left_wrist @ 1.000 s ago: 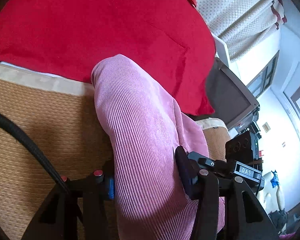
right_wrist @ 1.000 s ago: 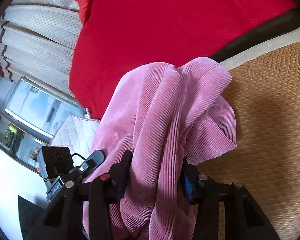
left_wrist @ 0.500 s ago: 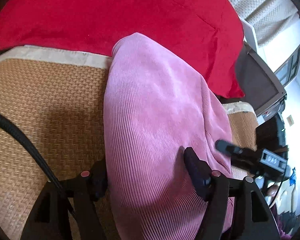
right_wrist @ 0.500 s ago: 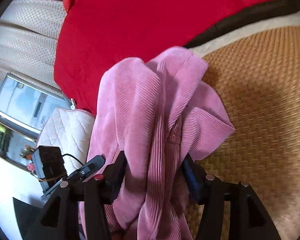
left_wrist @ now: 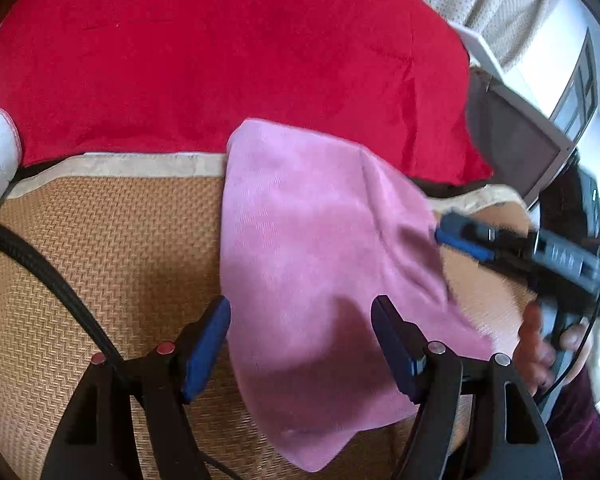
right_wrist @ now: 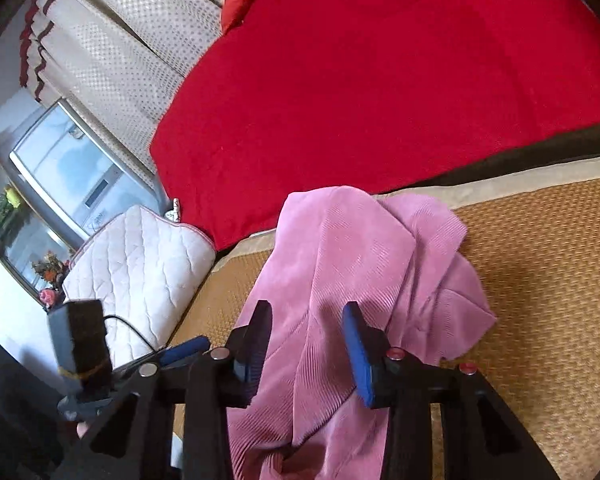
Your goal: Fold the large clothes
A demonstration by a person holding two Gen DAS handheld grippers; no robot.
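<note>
Starting at our left gripper (left_wrist: pixel 300 344), the jaws stand wide; they have just been opening, and the pink corduroy garment (left_wrist: pixel 312 264) lies between them without either pad pressing it. Its long axis runs straight ahead from the jaws toward the red cushion (left_wrist: pixel 220 60). Our right gripper (right_wrist: pixel 306 344) has just been closing, yet its pads also stand clear of the cloth beneath. Both hands sit equally near. Below lies a woven mat (left_wrist: pixel 100 240); curtains (right_wrist: pixel 120 40) hang beyond.
</note>
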